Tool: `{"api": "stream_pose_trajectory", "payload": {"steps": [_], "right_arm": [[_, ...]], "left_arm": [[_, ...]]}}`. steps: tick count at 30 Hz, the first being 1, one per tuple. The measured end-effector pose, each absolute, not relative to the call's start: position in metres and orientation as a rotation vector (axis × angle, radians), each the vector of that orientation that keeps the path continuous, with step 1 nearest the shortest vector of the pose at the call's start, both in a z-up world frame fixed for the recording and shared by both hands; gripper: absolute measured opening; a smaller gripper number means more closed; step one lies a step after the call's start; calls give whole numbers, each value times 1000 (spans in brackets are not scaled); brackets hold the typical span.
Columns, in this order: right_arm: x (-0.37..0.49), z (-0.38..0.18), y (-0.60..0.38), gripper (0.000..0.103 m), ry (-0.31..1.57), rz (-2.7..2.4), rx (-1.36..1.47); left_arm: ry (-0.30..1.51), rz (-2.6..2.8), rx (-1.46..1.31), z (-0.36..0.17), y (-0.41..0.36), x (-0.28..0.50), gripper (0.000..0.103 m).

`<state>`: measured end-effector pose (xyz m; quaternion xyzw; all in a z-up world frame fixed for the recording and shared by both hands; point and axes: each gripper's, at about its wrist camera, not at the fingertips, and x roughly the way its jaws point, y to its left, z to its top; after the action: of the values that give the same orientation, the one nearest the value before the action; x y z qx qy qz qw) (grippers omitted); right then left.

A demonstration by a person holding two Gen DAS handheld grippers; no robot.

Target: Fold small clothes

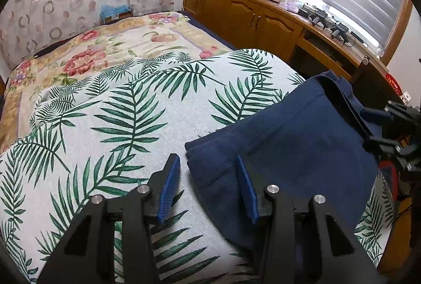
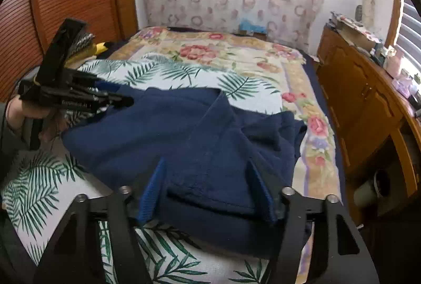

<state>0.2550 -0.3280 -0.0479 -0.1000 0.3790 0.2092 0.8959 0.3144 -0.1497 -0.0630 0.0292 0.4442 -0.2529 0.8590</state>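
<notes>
Navy cloth: a small garment (image 2: pixel 184 131) lies rumpled on the leaf-print cover (image 1: pixel 105 126), which is spread on the bed; one flap is turned over on top of the garment and a hem edge faces the right tool.
Left tool (image 1: pixel 208 186): open, nothing between its blue pads; one pad is over the garment's near corner, the other over bare cover just beside that corner.
Right tool (image 2: pixel 208 189): open, pads standing on either side of a thick folded edge of the garment; I cannot see them pressing on it.
Landmark: everything is placed from the garment. The floral quilt (image 2: pixel 236 52) lies beyond it, the wooden cabinet (image 1: pixel 250 15) well apart on its far side.
Stage, as I judge it: both tools are lining up on one edge, before a fold.
Risk 1: the left tool straddles the corner, so closing could pinch the cover along with the garment and drag it up.
Risk 2: the right tool may catch only the top layer of the bunched edge, leaving the lower layer behind and the fold crooked.
Risk 3: uneven lifting would skew the turned-over flap further.
</notes>
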Motion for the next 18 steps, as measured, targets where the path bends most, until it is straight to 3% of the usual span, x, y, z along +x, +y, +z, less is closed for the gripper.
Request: {"api": "stream_pose_trajectory", "payload": {"steps": [3, 4, 14, 18], "right_arm": [[259, -50, -333, 19, 805, 455, -199], [261, -48, -336, 16, 800, 452, -201], [307, -36, -372, 11, 730, 258, -257], [319, -40, -380, 18, 745, 249, -198]], "left_arm": [[933, -532, 59, -64, -149, 314, 44], [934, -532, 58, -64, -149, 315, 44], [936, -535, 52, -65, -149, 317, 44], [942, -539, 47, -67, -148, 318, 44]]}}
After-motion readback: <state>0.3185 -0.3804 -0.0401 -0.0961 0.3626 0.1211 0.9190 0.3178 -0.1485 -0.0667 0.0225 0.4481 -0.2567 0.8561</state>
